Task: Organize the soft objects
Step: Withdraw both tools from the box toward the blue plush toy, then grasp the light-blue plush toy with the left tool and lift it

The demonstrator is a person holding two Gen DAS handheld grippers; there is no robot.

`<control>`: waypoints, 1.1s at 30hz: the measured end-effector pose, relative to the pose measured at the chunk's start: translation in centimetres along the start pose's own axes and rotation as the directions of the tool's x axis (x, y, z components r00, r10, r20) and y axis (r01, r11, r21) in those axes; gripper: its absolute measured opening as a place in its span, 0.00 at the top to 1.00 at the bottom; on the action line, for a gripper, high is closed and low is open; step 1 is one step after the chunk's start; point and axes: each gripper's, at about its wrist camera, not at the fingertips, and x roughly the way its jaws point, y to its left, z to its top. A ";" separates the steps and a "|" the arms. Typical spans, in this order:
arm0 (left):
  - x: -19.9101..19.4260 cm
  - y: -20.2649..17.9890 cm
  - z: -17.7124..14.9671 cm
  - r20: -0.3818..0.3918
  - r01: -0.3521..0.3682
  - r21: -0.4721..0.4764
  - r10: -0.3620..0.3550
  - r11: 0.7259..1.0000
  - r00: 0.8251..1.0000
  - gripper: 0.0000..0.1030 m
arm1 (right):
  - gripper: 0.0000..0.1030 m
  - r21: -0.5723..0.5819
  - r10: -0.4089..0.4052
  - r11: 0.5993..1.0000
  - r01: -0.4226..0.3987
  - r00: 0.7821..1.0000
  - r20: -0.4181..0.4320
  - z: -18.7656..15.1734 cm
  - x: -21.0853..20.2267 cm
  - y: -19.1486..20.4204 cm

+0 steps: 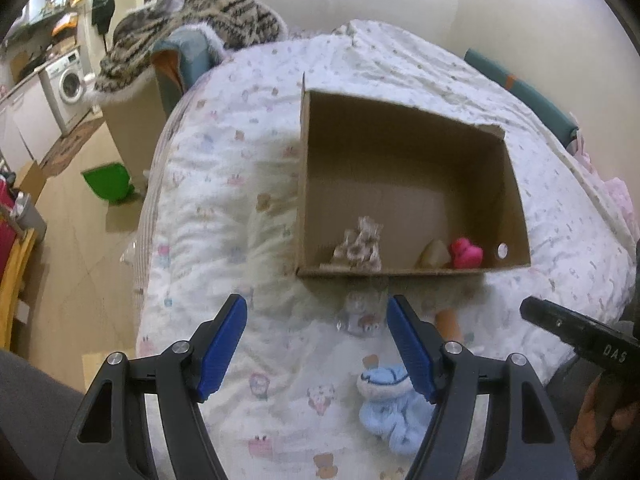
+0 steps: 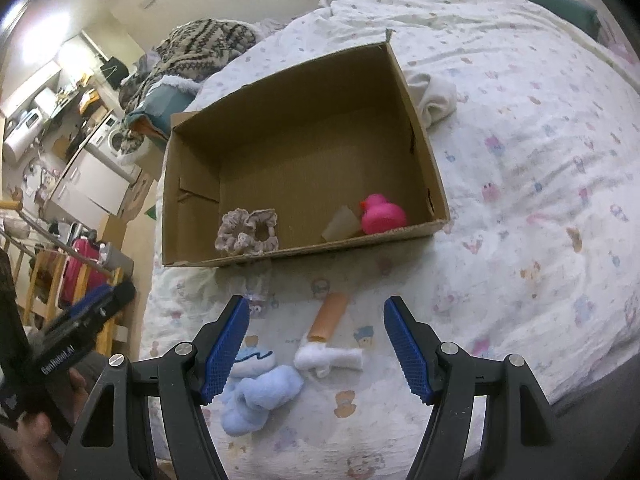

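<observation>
An open cardboard box (image 1: 404, 136) (image 2: 296, 92) stands on the bed. Inside it, along the near wall, are a beige scrunchie (image 1: 360, 246) (image 2: 248, 232), a pale beige piece (image 1: 434, 254) (image 2: 342, 224) and a pink rubber duck (image 1: 466, 254) (image 2: 382, 214). In front of the box lie a light blue fuzzy sock (image 1: 394, 408) (image 2: 256, 392), a white sock (image 2: 330, 358) and an orange tube (image 2: 330, 314). My left gripper (image 1: 316, 314) hovers open, left of the blue sock. My right gripper (image 2: 316, 316) is open above the tube and white sock, holding nothing.
A white quilt (image 1: 224, 208) (image 2: 520, 184) with small prints covers the bed. A rolled white cloth (image 2: 434, 96) lies right of the box. A striped blanket (image 1: 192, 28) is heaped at the far left corner. Left of the bed, on the floor, stand a green bin (image 1: 110, 182) and a washing machine (image 1: 66, 84).
</observation>
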 end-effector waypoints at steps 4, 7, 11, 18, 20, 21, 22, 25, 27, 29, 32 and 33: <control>0.9 0.6 -0.8 -0.054 0.014 -0.041 -0.016 0.999 0.998 0.32 | 0.28 0.002 -0.002 1.000 0.002 1.000 -0.012 -0.1 0.5 0.1; 2.3 0.4 -1.2 -0.124 0.038 -0.049 -0.044 0.998 0.991 0.32 | 0.28 0.021 0.005 1.000 -0.004 1.000 -0.027 0.0 0.9 -0.1; 5.2 -0.6 -2.8 -0.282 0.123 -0.066 -0.137 0.990 0.950 0.32 | 0.28 0.042 0.001 0.999 0.001 0.999 -0.045 0.1 1.6 -0.5; 9.0 -5.0 -6.2 -0.473 0.279 -0.043 -0.265 0.959 0.840 0.23 | 0.28 0.075 0.014 0.997 -0.009 0.998 -0.064 0.4 2.3 -1.0; 9.9 -5.8 -7.1 -0.512 0.271 -0.013 -0.239 0.963 0.825 0.23 | 0.28 0.077 0.018 0.997 -0.013 0.998 -0.067 0.4 2.5 -1.0; 10.4 -6.1 -7.5 -0.524 0.266 -0.002 -0.228 0.964 0.821 0.23 | 0.28 0.077 0.020 0.997 -0.015 0.997 -0.068 0.5 2.5 -1.0; 10.6 -6.2 -7.6 -0.526 0.262 0.002 -0.222 0.965 0.821 0.23 | 0.28 0.077 0.022 0.997 -0.016 0.997 -0.070 0.5 2.6 -1.0; 10.8 -6.7 -7.7 -0.508 0.259 0.013 -0.217 0.966 0.834 0.23 | 0.28 0.081 0.025 0.997 -0.019 0.997 -0.077 0.5 2.7 -1.1; 10.9 -7.0 -7.9 -0.507 0.262 0.016 -0.218 0.965 0.834 0.35 | 0.28 0.085 0.024 0.996 -0.017 0.996 -0.083 0.5 2.8 -1.2; 11.0 -7.5 -8.0 -0.516 0.265 0.023 -0.216 0.964 0.829 0.47 | 0.28 0.092 0.024 0.996 -0.016 0.996 -0.091 0.6 3.1 -1.4; 11.2 -7.5 -7.9 -0.530 0.299 -0.019 -0.263 0.954 0.806 0.75 | 0.28 0.097 0.023 0.995 -0.014 0.995 -0.099 0.6 3.4 -1.5; 11.1 -7.3 -7.7 -0.532 0.308 -0.027 -0.275 0.951 0.801 0.81 | 0.28 0.097 0.022 0.995 -0.013 0.995 -0.101 0.6 3.4 -1.4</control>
